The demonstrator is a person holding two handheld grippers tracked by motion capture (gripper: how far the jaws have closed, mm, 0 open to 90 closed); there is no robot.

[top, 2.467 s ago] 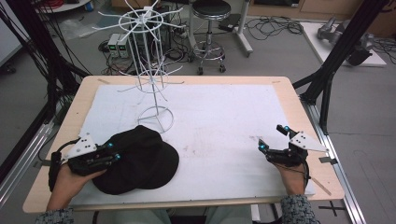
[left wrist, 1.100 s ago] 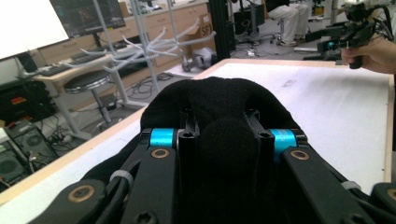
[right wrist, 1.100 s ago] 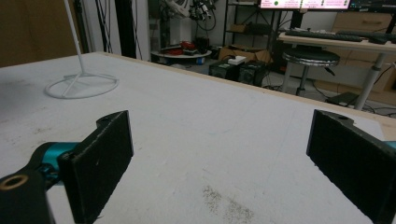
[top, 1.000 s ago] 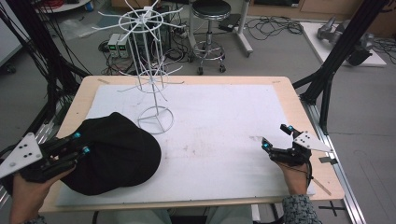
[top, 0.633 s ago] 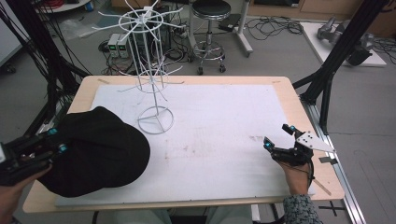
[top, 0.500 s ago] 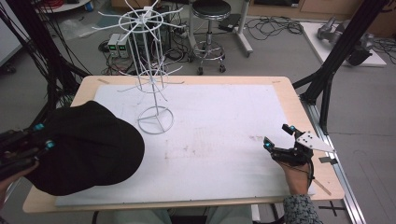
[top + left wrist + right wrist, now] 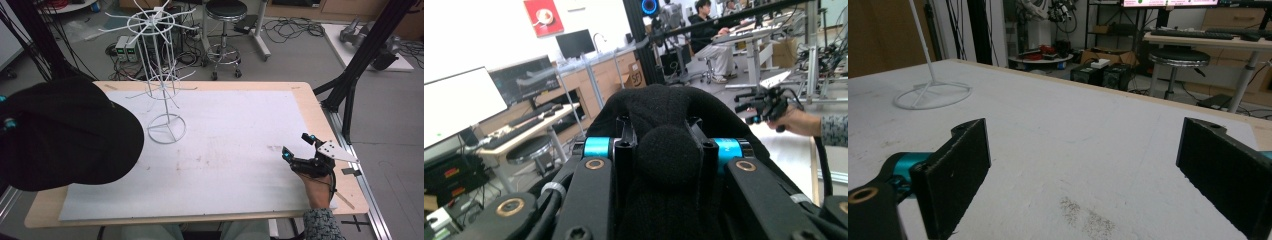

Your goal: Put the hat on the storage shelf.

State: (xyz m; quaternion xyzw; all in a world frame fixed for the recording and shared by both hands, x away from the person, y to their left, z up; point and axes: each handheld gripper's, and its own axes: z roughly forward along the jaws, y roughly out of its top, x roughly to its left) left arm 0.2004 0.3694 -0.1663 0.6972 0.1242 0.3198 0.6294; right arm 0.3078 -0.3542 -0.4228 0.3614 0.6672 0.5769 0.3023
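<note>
White-covered wooden table (image 7: pixel 235 150), wire rack (image 7: pixel 162 75), cluttered grey-floored lab behind.

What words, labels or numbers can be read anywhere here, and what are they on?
None can be read.
Red poster on the wall: a round white picture, any lettering too small.
Screen behind the stool: green marks, blurred.
Black hat in the left tool: plain, no visible logo.
</note>
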